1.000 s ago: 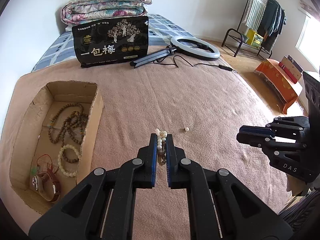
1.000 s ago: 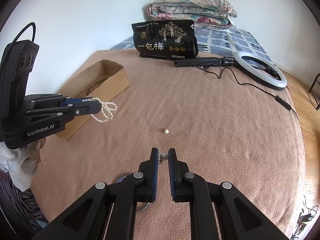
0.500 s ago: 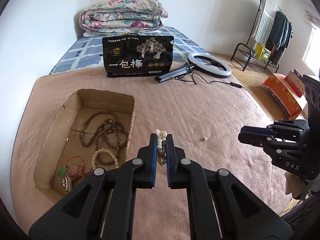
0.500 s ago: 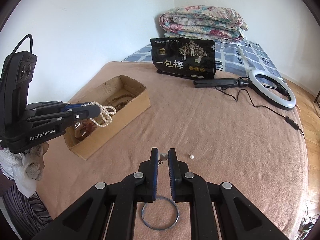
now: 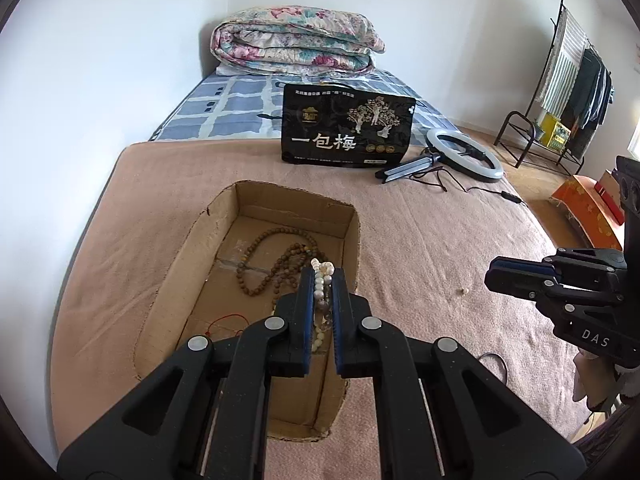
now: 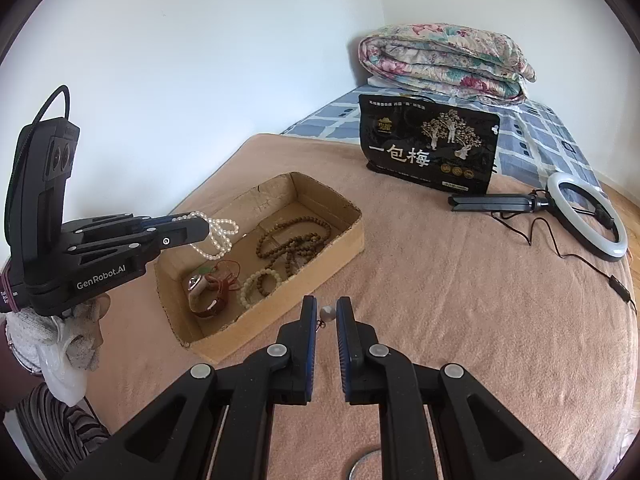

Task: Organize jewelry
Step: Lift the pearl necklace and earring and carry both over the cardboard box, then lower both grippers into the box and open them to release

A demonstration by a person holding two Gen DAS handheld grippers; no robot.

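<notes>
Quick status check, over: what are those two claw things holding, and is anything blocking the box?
Left gripper shut on pearl necklace, over cardboard box. Right gripper shut on small pearl earring. Nothing blocking. One loose pearl on blanket.

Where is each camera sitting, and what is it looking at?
Left wrist view: rides on the left tool, looking down past its shut fingers, which pinch a white pearl strand above the brown cardboard box; the right tool shows at the right edge.
Right wrist view: rides on the right tool, which pinches a small pearl earring, looking across the tan blanket; the left tool and a gloved hand show at left.
Both show the box, black snack bag and white ring light.
</notes>
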